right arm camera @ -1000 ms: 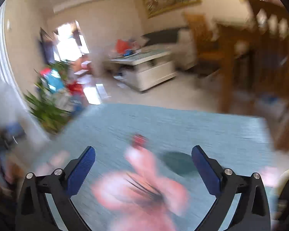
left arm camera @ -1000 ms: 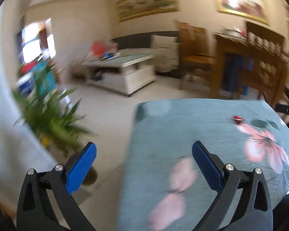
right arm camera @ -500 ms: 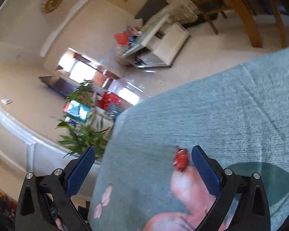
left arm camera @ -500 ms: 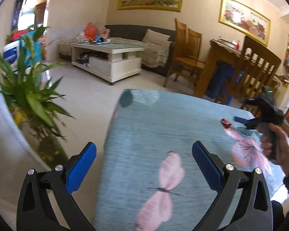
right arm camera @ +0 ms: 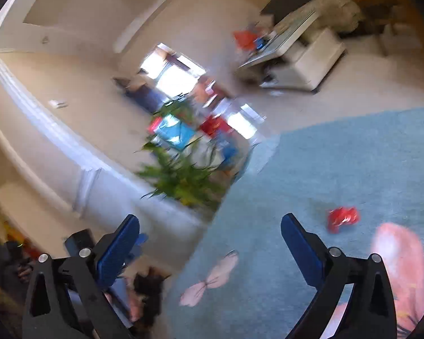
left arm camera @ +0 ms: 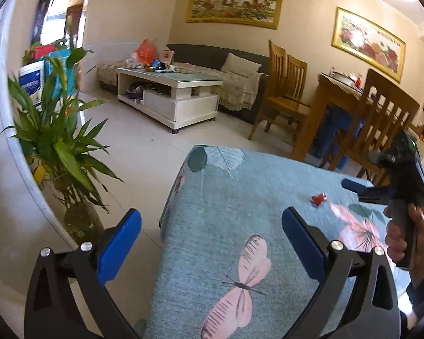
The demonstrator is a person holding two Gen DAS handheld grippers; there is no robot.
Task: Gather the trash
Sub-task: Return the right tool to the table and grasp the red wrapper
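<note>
The left hand-held gripper (left arm camera: 211, 241) has a black frame that forks into two angled arms, each with two round silver screw heads and tipped by a flat blue pad. The right hand-held gripper (right arm camera: 210, 247) is built the same way; from the left wrist view its body is a dark block with a small green light near the top and a dark grey grip. The hand (left arm camera: 407, 234) on that grip comes out of a dark sleeve (left arm camera: 422, 285).
</note>
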